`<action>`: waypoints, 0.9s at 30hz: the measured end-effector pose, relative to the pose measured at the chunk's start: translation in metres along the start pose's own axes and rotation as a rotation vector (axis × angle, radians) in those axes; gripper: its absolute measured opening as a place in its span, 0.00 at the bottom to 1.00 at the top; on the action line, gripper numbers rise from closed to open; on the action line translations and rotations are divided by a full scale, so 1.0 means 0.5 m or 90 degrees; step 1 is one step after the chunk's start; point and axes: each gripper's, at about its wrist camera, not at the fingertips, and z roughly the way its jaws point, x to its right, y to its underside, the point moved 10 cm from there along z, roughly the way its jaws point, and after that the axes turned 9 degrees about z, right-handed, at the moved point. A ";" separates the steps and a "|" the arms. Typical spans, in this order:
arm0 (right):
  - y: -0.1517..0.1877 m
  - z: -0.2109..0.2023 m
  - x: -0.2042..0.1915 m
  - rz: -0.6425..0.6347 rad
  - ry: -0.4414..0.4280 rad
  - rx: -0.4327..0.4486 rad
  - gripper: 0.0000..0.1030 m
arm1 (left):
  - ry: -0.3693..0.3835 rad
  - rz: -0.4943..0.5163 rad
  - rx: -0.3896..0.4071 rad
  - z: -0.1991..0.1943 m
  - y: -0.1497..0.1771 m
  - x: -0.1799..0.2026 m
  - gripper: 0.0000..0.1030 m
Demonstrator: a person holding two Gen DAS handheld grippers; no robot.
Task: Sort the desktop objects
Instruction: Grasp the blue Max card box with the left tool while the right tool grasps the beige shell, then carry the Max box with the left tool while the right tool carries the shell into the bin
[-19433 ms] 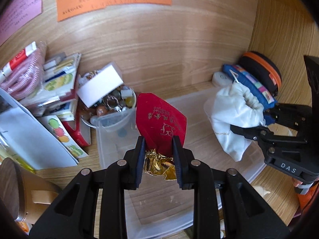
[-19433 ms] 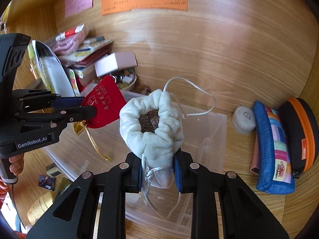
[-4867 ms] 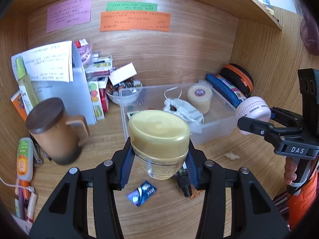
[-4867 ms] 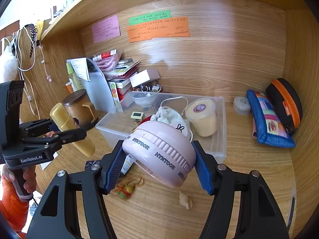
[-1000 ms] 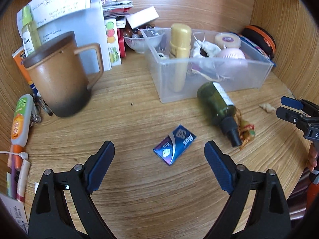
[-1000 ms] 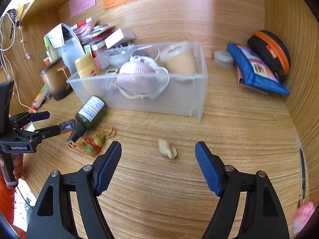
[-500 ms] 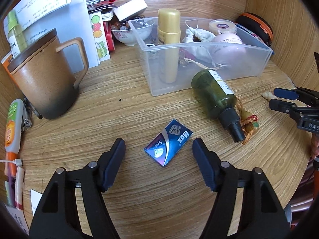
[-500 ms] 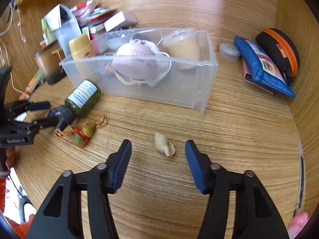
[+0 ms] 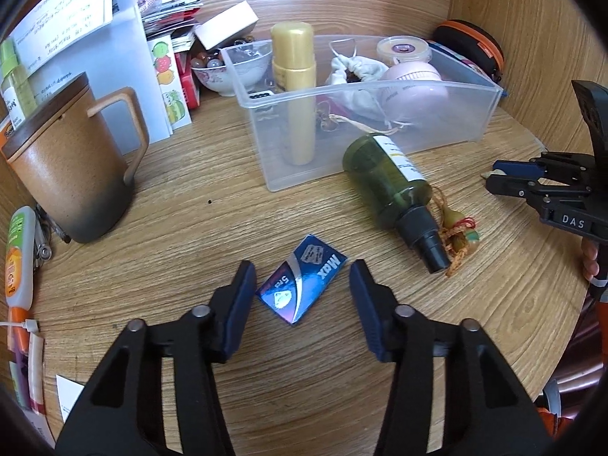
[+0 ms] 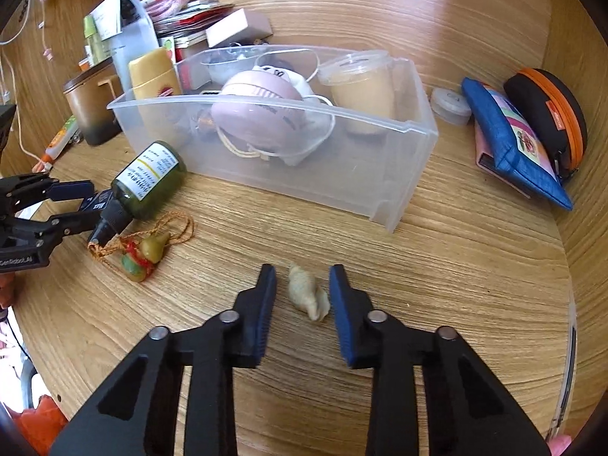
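Just in front of the clear bin (image 10: 395,174), you're closing both tongs: right gripper (image 10: 303,296) w/ its pads nearly touching a small shell (image 10: 307,292), left gripper (image 9: 302,292) half-open round a blue packet (image 9: 302,285). Shell's prob. light, hard, brittle, so pinch mid-body. Packet's flat, glossy; take its edges.

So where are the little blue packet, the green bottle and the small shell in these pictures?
blue packet (image 9: 302,279): left wrist view, middle of its printed top face.
green bottle (image 9: 383,178): left wrist view, middle of its lying body.
small shell (image 10: 307,292): right wrist view, middle of the shell.
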 end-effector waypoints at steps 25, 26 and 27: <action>-0.031 -0.067 -0.024 0.015 -0.047 0.039 0.18 | -0.017 -0.040 0.037 -0.055 -0.020 -0.003 0.26; -0.032 -0.070 -0.025 0.014 -0.048 0.042 0.18 | -0.017 -0.040 0.040 -0.059 -0.023 -0.003 0.26; -0.034 -0.073 -0.025 0.013 -0.050 0.044 0.18 | -0.017 -0.039 0.045 -0.065 -0.027 -0.002 0.26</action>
